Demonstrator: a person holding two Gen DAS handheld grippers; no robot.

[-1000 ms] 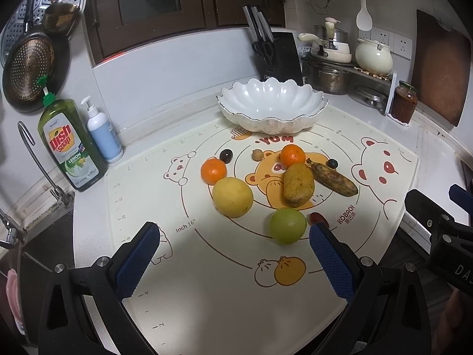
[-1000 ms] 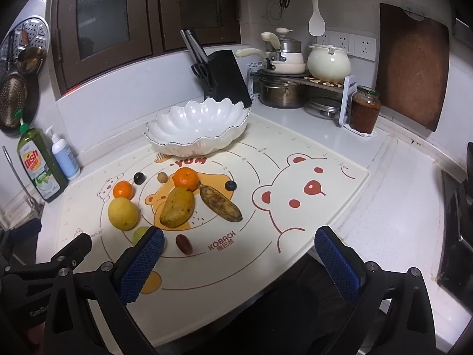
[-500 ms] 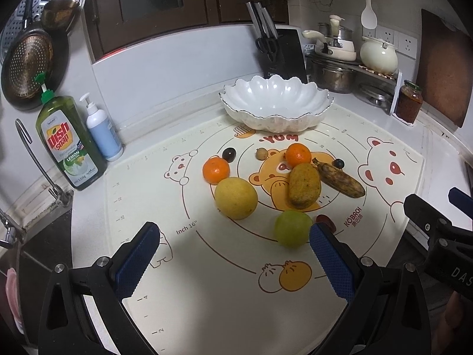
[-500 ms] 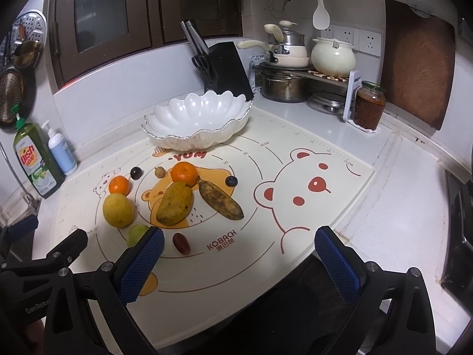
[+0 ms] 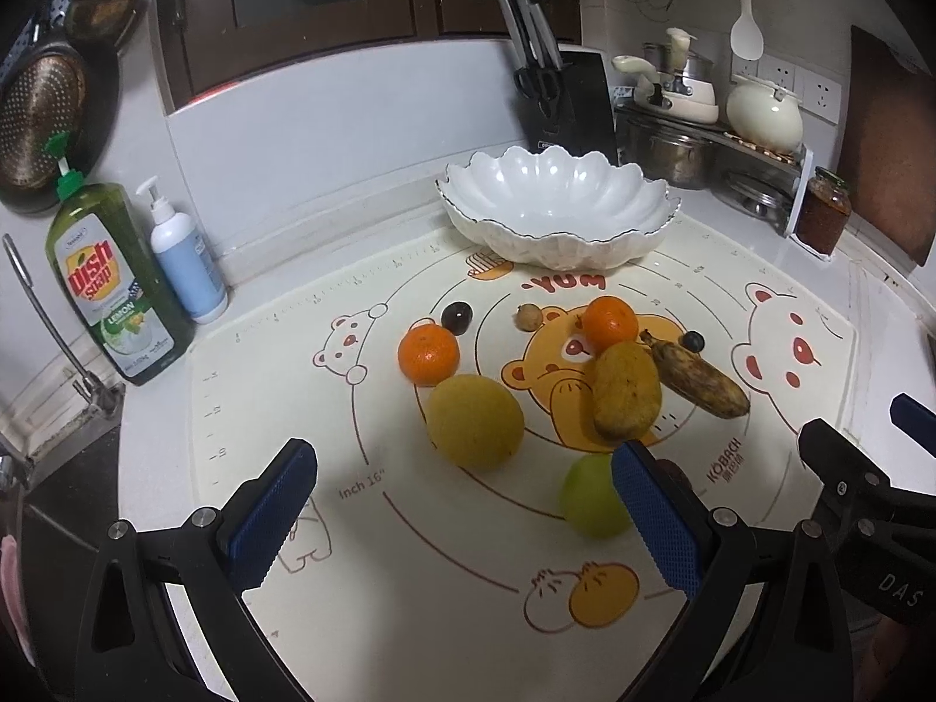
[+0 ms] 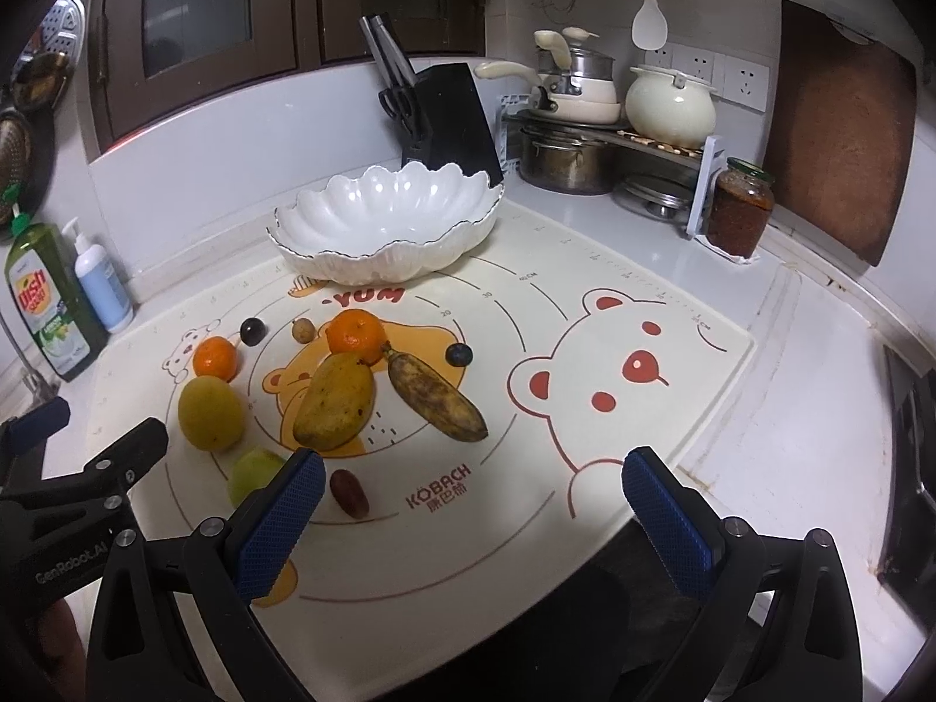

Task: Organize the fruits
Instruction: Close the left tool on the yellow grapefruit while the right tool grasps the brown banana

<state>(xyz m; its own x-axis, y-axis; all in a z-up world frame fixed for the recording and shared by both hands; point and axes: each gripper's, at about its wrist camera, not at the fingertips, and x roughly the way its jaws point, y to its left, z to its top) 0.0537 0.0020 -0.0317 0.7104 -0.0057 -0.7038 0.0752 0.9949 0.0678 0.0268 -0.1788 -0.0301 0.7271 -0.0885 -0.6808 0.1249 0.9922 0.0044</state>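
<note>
Fruit lies on a bear-print mat (image 5: 409,573): two tangerines (image 5: 428,353) (image 5: 610,323), a yellow round fruit (image 5: 475,421), a mango (image 5: 626,389), a brown-spotted banana (image 5: 699,381), a green fruit (image 5: 591,497), a dark plum (image 5: 456,316), a small brown fruit (image 5: 527,316), a blueberry (image 5: 694,341) and a red date (image 6: 349,493). An empty white scalloped bowl (image 5: 556,210) stands behind them. My left gripper (image 5: 465,520) is open, just short of the yellow fruit. My right gripper (image 6: 468,518) is open over the mat's front edge, the date by its left finger.
Dish soap (image 5: 114,286) and a pump bottle (image 5: 186,254) stand at the left beside a sink tap (image 5: 52,322). A knife block (image 5: 570,99), pots on a rack (image 5: 702,117), a jar (image 5: 825,216) and a cutting board (image 6: 836,128) line the back and right. A stove edge (image 6: 912,456) lies right.
Both grippers have moved forward and lower toward the fruit, which now looks larger. The fruit and bowl have not moved. Both stay open.
</note>
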